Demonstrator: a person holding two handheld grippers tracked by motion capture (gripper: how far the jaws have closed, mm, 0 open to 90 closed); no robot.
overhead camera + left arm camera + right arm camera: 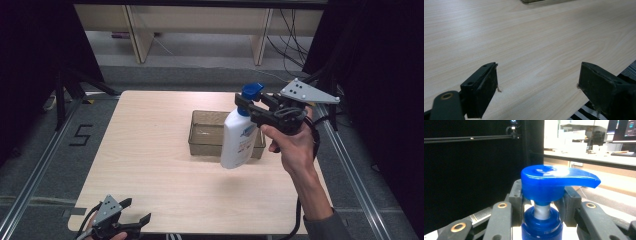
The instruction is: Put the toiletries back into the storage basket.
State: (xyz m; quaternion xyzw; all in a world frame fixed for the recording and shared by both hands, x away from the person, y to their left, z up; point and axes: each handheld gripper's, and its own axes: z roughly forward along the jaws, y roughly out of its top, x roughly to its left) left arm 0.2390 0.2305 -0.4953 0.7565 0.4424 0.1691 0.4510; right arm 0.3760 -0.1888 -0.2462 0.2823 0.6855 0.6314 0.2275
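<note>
White pump bottle (239,140) clamped in right claw (248,106) above tray (202,137) rim | left claw (134,214) wide at table (150,150) edge

The left gripper (537,82) hangs low over a pale wooden table (529,40), its two black jaws rising from the bottom edge and standing wide apart with nothing but bare wood grain between them. The left jaw's pad is worn, with a frayed thread at its inner edge. At the top edge the near rim of a container (534,1) just shows. At the lower right the table's edge gives way to a striped dark surface (584,113).
</note>
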